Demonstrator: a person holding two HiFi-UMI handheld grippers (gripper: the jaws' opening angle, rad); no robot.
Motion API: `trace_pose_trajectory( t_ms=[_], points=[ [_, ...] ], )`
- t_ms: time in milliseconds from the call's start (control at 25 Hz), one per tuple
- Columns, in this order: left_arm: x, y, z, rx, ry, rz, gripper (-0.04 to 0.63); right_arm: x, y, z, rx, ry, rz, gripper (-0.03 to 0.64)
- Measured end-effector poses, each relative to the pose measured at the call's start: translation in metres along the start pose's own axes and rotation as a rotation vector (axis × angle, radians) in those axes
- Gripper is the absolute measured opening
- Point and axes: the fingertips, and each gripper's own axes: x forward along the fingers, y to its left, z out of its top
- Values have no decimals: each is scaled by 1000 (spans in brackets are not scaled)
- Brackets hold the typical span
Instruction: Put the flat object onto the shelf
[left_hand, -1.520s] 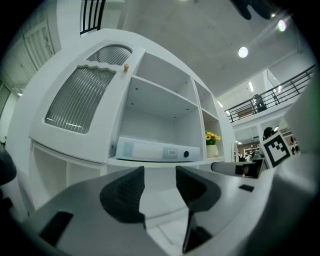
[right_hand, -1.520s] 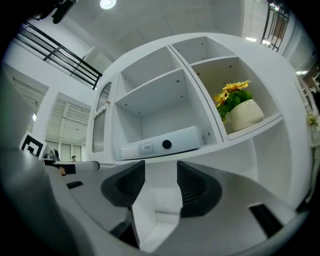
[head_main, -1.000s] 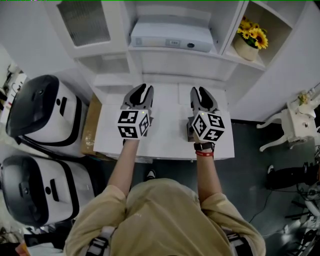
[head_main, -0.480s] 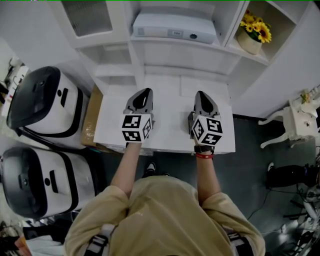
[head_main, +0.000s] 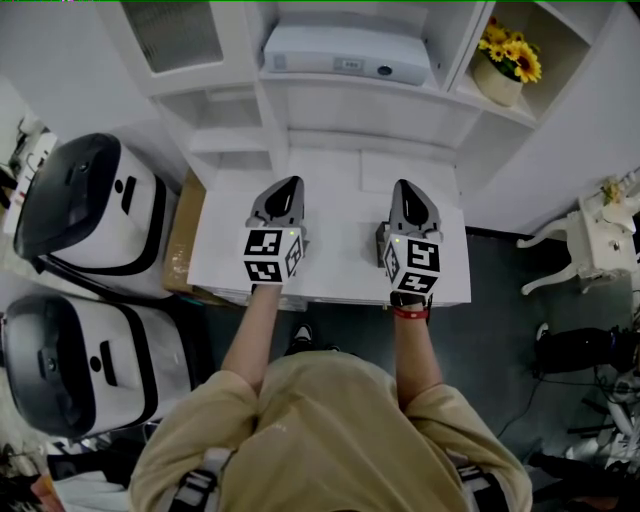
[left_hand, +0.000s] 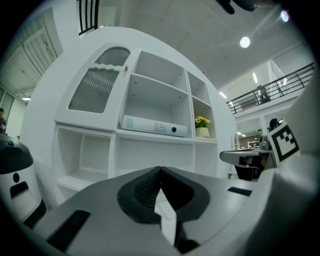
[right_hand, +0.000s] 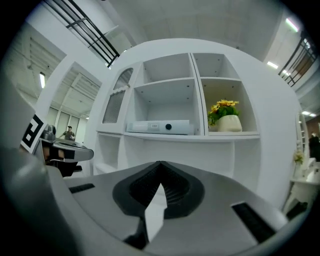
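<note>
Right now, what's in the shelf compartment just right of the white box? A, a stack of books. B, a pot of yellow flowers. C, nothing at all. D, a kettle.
B: a pot of yellow flowers stands on the shelf, in the compartment right of the white box.

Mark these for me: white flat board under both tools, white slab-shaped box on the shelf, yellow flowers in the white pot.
White flat board (head_main: 340, 235): head view, bare middle of its top.
White slab-shaped box (head_main: 340, 45): head view, top face.
Yellow flowers in white pot (right_hand: 223, 108): right gripper view, the blossoms.
</note>
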Motion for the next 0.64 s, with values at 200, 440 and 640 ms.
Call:
trace_pose_trajectory(
  t_ms=[200,440,640],
  points=[
    [4,1,6,-8,-19,1,20,4,0,4,33,-6,13,23],
    [11,8,6,-28,-34,2,20,15,-1,-3,70,0,28,23],
    [7,13,-33,-109,33,-4,20,24,4,-7,56,-3,30,23]
  ],
)
